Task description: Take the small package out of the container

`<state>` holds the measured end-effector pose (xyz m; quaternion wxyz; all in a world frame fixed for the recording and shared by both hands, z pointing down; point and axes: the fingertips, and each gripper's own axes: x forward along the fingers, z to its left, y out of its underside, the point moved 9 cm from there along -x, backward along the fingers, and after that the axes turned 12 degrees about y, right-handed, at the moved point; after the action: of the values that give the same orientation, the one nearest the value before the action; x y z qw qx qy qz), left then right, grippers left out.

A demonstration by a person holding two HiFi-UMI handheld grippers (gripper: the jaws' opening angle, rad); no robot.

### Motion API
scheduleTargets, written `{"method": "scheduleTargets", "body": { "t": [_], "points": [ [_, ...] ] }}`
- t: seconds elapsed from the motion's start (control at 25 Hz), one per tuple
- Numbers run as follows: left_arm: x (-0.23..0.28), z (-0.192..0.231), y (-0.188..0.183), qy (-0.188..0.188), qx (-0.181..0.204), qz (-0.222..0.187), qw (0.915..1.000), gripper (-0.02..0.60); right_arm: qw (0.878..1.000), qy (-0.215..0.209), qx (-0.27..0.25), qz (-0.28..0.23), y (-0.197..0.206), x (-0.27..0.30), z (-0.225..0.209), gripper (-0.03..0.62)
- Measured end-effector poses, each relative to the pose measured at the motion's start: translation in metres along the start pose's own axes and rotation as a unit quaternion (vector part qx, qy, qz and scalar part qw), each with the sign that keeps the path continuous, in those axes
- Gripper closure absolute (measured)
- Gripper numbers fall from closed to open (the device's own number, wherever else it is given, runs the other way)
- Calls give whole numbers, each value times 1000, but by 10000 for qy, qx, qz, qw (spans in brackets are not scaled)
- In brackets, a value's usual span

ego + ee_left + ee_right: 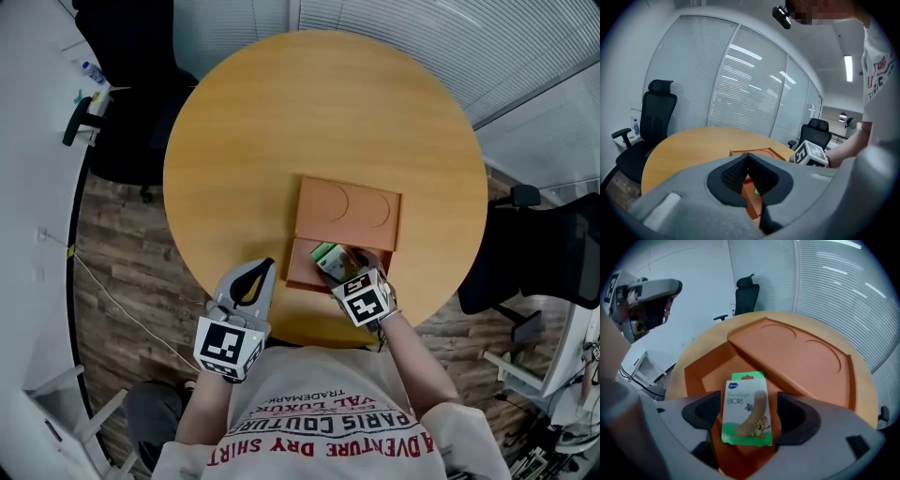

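Two tongs are over the round table (pixel 309 112), one in each of my hands. My right tongs (pixel 747 401) point steeply down into the orange box (pixel 801 357). The box lies near the table edge closest to me. The jaws of the right tongs are wide apart. The little bandage pack (pixel 746 416) is between them. It is green and white with a cartoon on it. I see a thin gap on each side of the pack, so the pads are not pinching it. The pack is inside the open part of the box, the part nearest that close edge. The other part of the box has a flat top with two half-round dents. My left tongs (pixel 267 265) are just beside the left side of the box, over the same table edge. Their jaws are closed tip to tip and hold nothing.
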<state>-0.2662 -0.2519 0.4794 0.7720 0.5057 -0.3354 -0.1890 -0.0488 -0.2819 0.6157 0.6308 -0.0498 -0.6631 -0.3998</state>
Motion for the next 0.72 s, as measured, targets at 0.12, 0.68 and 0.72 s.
{"method": "scheduleTargets", "body": {
  "t": [0.12,0.68,0.72],
  "points": [
    [2,5,-3,83,-1,-28,10000,571,9995,6,-126,286,1,13,1,214],
    [3,10,-1,180,-202,-39,9996,571,9991,201,-316,198,7,19,10,232],
    [2,9,-1,170,-209,-48,9996,571,9992,186,-322,153,8,19,10,235]
  ]
}}
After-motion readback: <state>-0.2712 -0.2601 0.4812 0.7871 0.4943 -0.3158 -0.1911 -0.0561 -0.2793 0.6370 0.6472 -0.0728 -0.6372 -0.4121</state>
